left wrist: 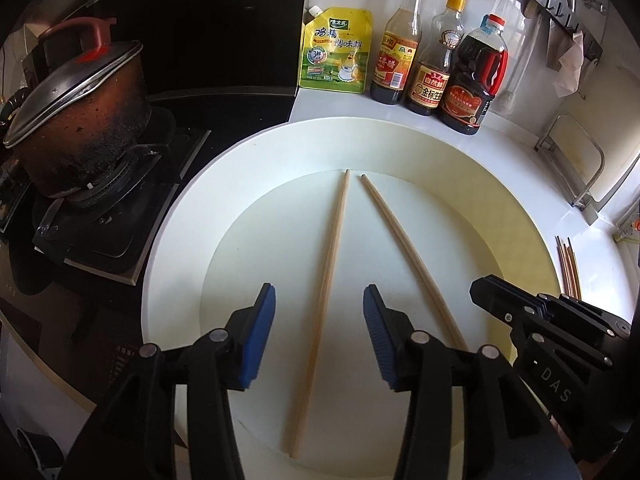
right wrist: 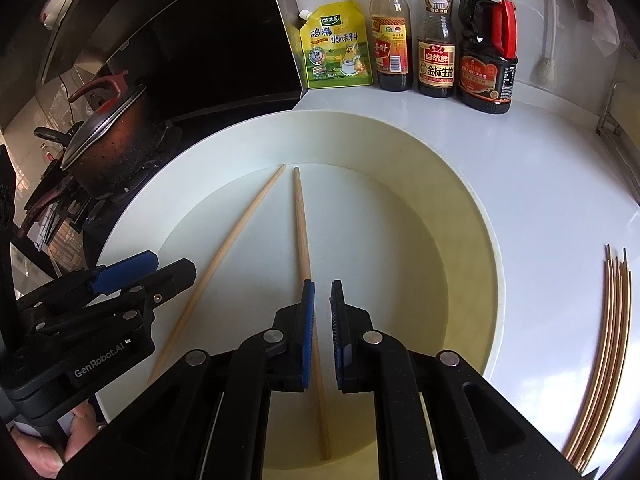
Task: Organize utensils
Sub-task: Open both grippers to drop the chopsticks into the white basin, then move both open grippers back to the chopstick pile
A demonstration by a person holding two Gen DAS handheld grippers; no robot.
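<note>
Left claw (left wrist: pixel 319 336): wide open, empty — straddling the left chopstick (left wrist: pixel 326 280).
Right claw (right wrist: pixel 322 332): narrow gap, empty — right chopstick (right wrist: pixel 306 264) lies below it.

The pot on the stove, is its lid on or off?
On. The glass lid sits across the top of the pot, its red handle sticking up, though it looks tilted rather than level.

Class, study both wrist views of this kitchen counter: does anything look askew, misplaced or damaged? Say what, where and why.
Two chopsticks, one on the left and one on the right, lie splayed in a V on the white plate, apart from the neat chopstick bundle on the counter. On the stove, the pot looks scorched black and its lid sits tilted.
</note>
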